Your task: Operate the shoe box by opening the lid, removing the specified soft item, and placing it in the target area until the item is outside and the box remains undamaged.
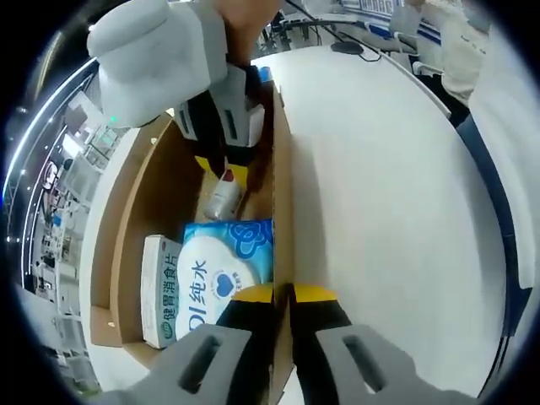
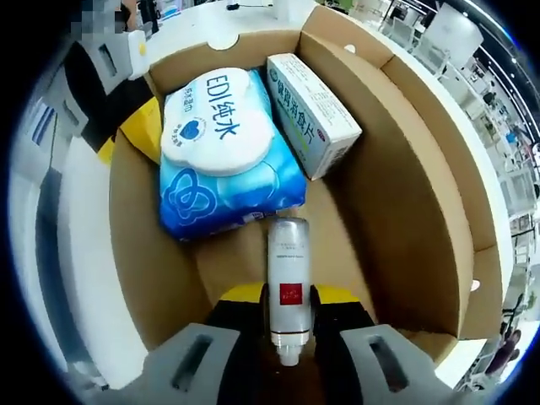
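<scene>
Open brown shoe box (image 2: 396, 169) holds a blue, apparently soft wipes pack (image 2: 224, 156).

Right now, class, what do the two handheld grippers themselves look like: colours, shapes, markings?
Both grippers match. The left gripper has light grey bodies with slotted openings, black fingers and yellow tips. The right gripper has the same grey, black and yellow scheme; seen from the left gripper view, it carries a bulky pale grey housing.

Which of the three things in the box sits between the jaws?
The silver bottle, lying lengthwise between the right gripper's jaws; the blue wipes pack and white carton lie beyond.
</scene>
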Available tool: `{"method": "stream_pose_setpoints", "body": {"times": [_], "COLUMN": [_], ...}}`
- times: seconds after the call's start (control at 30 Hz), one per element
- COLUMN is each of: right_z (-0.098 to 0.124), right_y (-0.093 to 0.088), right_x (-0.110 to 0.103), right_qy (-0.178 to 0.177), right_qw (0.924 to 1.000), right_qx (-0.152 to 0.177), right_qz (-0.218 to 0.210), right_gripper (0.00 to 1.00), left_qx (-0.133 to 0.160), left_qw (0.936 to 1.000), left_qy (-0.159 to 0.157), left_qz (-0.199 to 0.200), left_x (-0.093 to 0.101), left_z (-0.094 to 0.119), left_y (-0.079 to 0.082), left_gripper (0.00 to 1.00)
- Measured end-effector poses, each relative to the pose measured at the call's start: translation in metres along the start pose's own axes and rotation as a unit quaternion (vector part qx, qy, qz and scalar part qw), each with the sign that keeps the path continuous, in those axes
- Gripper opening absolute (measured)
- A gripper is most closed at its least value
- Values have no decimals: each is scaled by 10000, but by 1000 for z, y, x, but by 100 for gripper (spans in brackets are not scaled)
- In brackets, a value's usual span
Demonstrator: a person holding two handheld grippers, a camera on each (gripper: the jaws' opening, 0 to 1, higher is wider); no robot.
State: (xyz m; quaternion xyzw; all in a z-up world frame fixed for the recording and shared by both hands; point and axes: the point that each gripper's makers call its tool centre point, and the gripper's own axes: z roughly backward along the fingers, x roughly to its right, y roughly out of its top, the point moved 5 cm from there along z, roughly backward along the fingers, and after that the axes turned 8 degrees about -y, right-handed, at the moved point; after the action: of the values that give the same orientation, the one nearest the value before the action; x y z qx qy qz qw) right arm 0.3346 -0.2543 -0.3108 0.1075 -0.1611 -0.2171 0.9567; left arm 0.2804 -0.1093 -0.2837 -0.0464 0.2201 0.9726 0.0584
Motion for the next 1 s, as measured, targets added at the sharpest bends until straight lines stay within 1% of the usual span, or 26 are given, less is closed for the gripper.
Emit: {"method": "stream_pose_setpoints", "body": {"times": [0.1,0.2,0.23,0.27,0.3,0.33,0.43,0.47,0.57,0.83,0.9,1.0], "right_z": [-2,-5,-7,-8,-7,-9,-12,-13,-11,-12,-11,-11], "right_y": [3,6,8,8,8,5,0,-4,-4,-4,-5,-6], "right_x": [1,2,2,2,1,0,0,-1,0,-1,-1,-1], "right_qy": [56,195,222,244,250,292,284,314,338,379,366,343], "right_qw": [9999,9994,9992,9990,9991,9992,9995,9994,9990,9988,9988,9987], "right_qx": [78,147,267,307,286,173,120,52,102,206,309,341], "right_qz": [-33,-234,-217,-195,-194,-208,-104,-119,-268,-220,-92,-181], "right_gripper": [23,23,23,22,21,21,21,21,20,20,20,19], "left_qx": [1,9,8,9,14,17,14,17,16,30,20,21], "left_qw": [10000,10000,10000,10000,10000,10000,10000,10000,10000,10000,10000,10000], "left_qy": [1,-3,-6,-6,-5,-6,-5,-4,3,18,24,23], "left_qz": [6,9,0,-12,-2,2,0,2,-2,7,-16,-35], "left_x": [0,0,0,0,0,0,0,0,0,0,0,0], "left_z": [0,0,0,0,0,0,0,0,1,0,0,0], "left_y": [0,0,0,0,0,0,0,0,0,0,0,0], "left_gripper": [4,4,4,4,4,4,4,4,4,4,4,4]}}
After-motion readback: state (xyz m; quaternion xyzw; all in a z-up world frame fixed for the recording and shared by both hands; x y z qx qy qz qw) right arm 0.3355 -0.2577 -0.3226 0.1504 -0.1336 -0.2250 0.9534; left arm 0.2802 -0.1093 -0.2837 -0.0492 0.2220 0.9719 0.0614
